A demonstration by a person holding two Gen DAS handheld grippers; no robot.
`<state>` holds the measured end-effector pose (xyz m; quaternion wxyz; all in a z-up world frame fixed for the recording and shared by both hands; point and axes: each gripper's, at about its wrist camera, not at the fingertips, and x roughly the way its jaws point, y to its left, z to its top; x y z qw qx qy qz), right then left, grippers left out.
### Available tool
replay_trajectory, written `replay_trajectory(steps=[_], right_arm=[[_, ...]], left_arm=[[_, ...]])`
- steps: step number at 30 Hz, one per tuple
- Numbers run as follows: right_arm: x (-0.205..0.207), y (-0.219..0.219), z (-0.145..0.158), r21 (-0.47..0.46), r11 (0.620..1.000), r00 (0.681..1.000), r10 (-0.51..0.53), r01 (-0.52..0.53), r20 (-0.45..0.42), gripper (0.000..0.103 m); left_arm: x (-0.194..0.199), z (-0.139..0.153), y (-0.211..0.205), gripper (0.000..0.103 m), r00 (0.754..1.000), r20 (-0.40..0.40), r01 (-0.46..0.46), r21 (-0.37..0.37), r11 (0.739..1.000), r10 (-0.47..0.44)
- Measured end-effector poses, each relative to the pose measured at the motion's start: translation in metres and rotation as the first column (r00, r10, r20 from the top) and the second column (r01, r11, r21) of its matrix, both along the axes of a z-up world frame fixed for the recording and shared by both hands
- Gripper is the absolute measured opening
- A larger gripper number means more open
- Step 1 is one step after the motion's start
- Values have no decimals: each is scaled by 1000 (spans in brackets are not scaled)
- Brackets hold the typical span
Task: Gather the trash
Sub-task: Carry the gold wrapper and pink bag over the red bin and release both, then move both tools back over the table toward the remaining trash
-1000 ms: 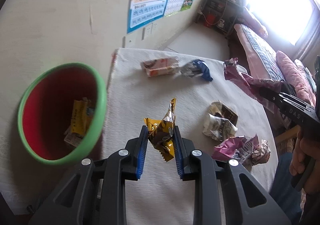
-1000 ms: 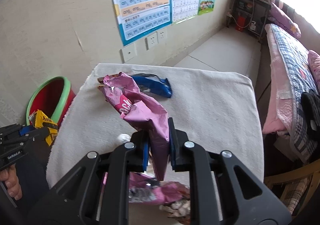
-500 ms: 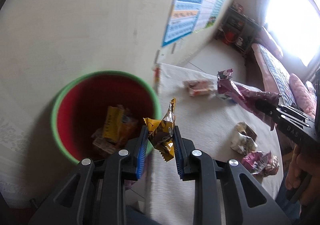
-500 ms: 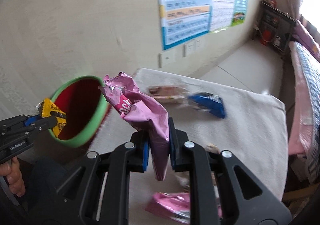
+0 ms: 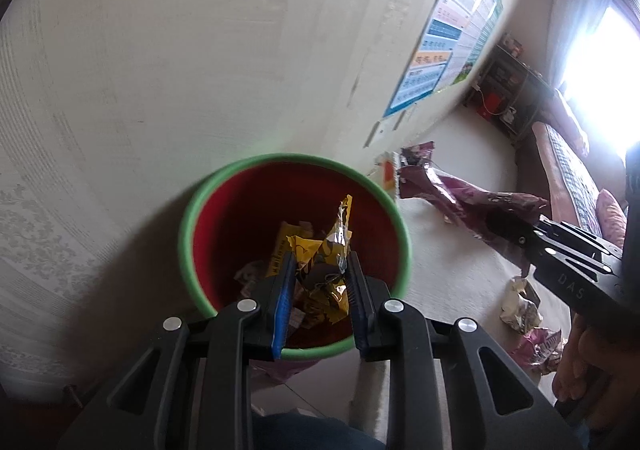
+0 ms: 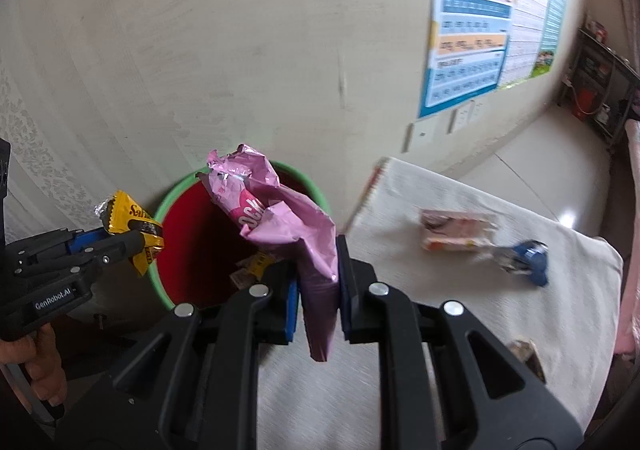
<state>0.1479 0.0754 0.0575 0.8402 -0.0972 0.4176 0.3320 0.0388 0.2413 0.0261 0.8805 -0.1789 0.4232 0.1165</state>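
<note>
1. My left gripper (image 5: pixel 320 290) is clamped on a crumpled yellow wrapper (image 5: pixel 324 262), its jaws narrow and the blue pads pressing both sides of it.
2. From the left wrist camera that wrapper hangs over the mouth of the red bin (image 5: pixel 240 218) with the green rim, which fills the centre of the view; more wrappers lie in its bottom.
3. My right gripper (image 6: pixel 318 290) holds a pink snack bag (image 6: pixel 280 218), jaws pinched close on its lower part, the crumpled top standing up toward 11 o'clock.
4. In the right wrist view the bin (image 6: pixel 192 250) sits behind the pink bag, at about 10 o'clock from my jaws, against the wall.
5. The cloth-covered table (image 6: pixel 460 310) stretches from the bin's edge out to 3 o'clock. On it lie a pale orange packet (image 6: pixel 456 234) and just beside it a blue wrapper (image 6: pixel 528 262), both blurred.
6. In the left view further trash (image 5: pixel 520 310) lies on the table at 3 o'clock, under my right gripper.
</note>
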Motion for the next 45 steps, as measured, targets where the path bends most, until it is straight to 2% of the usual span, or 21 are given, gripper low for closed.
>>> replay_trajectory(steps=[10,20,23,24,25,27,28,31,34,42,45], right_arm=[[6,56,-20,-14,998,997,66,-67,-32,16],[16,73,-40,-36,994,993,96,-99,-71,17],[15,75,-42,-34,993,990,114,-117,-79,26],[14,76,-42,-36,992,990,116,-119,-77,37],[14,77,-43,-40,992,990,118,-121,-76,55],[11,75,-43,-40,992,991,116,-119,-69,69],[10,74,-42,-40,992,991,117,-120,-65,72],[8,70,-42,-42,993,992,112,-114,-60,81],[8,62,-41,-35,994,993,99,-101,-61,84],[-2,41,-27,-41,996,996,85,-85,-14,97],[-9,29,-20,-46,995,996,84,-83,11,98]], left_arm=[[1,-18,25,24,1000,-13,-19,-27,999,18],[16,-28,37,27,1000,-23,-20,-42,999,19],[18,-24,38,33,999,-10,-30,-44,999,30],[19,-23,40,39,999,-3,-36,-50,998,36],[18,-22,41,53,999,2,-46,-55,997,46],[17,-19,44,68,998,20,-59,-67,996,60],[16,-18,45,75,998,30,-61,-75,995,64],[13,-15,46,86,997,42,-68,-75,995,71],[11,-13,45,89,996,51,-68,-85,994,73],[2,-5,39,95,994,63,-82,-80,993,87],[-1,-2,31,95,996,58,-70,-61,996,74]])
